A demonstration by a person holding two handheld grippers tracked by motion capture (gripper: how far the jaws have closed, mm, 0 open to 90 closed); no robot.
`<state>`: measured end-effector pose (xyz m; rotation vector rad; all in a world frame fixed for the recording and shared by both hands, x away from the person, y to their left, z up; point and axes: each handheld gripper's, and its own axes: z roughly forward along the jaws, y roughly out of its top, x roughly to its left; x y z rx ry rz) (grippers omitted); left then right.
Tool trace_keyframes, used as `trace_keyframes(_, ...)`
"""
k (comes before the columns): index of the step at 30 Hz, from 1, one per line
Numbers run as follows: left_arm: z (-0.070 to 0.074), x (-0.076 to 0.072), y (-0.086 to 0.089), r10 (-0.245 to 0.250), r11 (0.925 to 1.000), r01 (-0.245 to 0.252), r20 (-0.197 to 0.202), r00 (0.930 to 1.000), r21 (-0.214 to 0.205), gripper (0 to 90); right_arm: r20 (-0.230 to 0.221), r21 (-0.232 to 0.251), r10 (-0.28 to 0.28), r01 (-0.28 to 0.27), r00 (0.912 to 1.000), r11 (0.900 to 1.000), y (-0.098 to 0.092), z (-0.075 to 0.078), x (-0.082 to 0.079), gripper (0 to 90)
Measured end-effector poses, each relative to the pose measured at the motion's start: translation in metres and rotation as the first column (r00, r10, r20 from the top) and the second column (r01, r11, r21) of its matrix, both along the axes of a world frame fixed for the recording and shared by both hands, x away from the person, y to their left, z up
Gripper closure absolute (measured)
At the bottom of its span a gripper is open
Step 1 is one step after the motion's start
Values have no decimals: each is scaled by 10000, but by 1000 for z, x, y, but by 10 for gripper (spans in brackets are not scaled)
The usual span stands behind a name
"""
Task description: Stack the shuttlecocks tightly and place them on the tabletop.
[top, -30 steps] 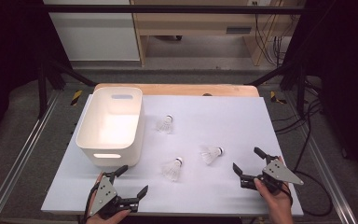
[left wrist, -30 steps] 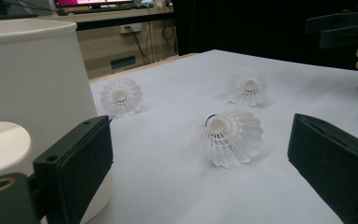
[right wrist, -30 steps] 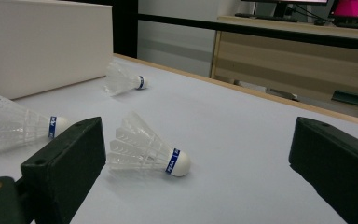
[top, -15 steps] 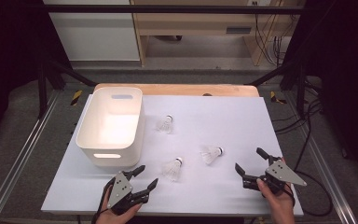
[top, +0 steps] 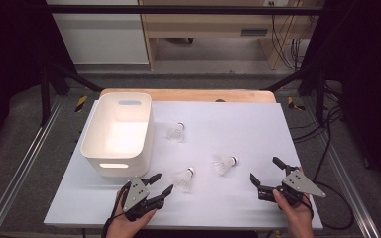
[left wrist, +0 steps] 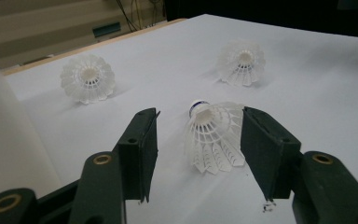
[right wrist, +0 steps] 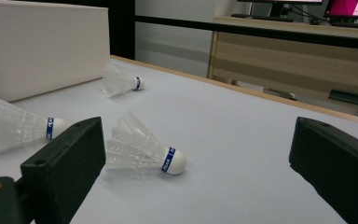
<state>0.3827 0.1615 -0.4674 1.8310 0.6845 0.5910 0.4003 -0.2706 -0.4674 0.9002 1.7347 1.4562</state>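
Here, three white plastic shuttlecocks with blue-banded cork tips lie on their sides on the white table (top: 238,129). The nearest shuttlecock (top: 183,179) lies just off the left gripper (top: 159,184) at its 2 o'clock; in the left gripper view it sits between the spread jaws, untouched. The middle shuttlecock (top: 224,163) lies at 10 o'clock from the right gripper (top: 264,172), whose jaws also gape with nothing held. The far shuttlecock (top: 175,132) rests at 3 o'clock of the white bin (top: 118,162), near it. Bare tabletop stretches toward the right edge and the far wooden rim (top: 188,94).
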Motion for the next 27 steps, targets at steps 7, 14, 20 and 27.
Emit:
trace_keyframes(7,0,3,-9,-206,9998,207,-101,9997,64,474,2,45,-39,39,10000,10000,-2,-1,0,40)
trace_keyframes(14,0,4,-15,-372,9990,376,-168,9992,245,497,14,95,-41,41,10000,9999,-3,0,0,40)
trace_keyframes(20,-1,3,-18,-573,9978,583,-340,9978,303,619,10,84,-27,27,10000,10000,-2,0,0,40)
trace_keyframes(27,0,4,-21,-727,9962,757,-671,9951,435,745,8,68,-42,42,10000,10000,-3,-1,0,40)
